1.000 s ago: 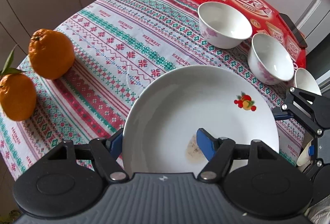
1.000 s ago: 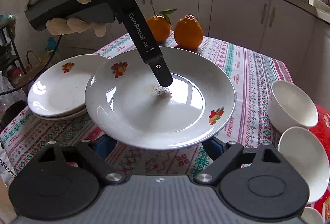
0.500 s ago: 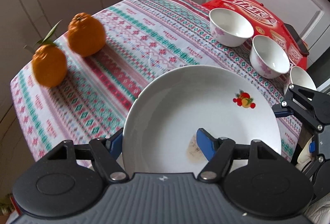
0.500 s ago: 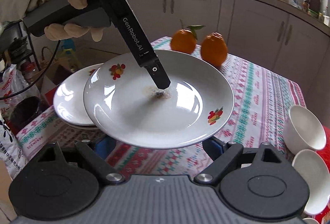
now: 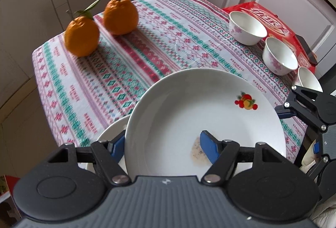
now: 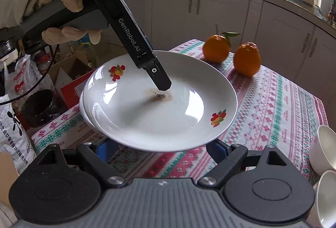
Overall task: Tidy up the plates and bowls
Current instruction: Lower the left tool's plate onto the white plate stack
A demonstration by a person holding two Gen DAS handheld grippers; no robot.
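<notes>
Left wrist view: the left gripper (image 5: 162, 145) clamps the near rim of a white plate (image 5: 201, 114), one blue finger under the rim on the left and the other finger (image 5: 208, 149) resting inside on the well. The plate is lifted above a table covered in a patterned tablecloth (image 5: 130, 60). It has one fruit decal in sight here and a brownish stain beside the inner finger. It looks like glazed ceramic: rigid, fairly heavy, slick and breakable, so a grip across the rim seems the sensible hold, kept level. A sliver of another plate's rim (image 5: 111, 130) shows beneath it at the left. Two oranges (image 5: 100, 24) sit at the table's far left corner. Three white bowls (image 5: 247, 27) with pink flowers stand in a row at the right, the farthest partly on a red packet (image 5: 264, 13). The right gripper's linkage shows at the right edge.

Right wrist view: the right gripper (image 6: 158, 152) has its jaws standing wide with nothing between them; it sits just below the plate's near edge, and whether it touches I cannot tell. A gloved hand (image 6: 58, 9) holds the left tool, which reaches down into the plate. Two fruit decals show here. The stacked plates (image 6: 88, 116) peek out underneath at the left; their count is hidden. Two oranges and the edges of two bowls are visible.
</notes>
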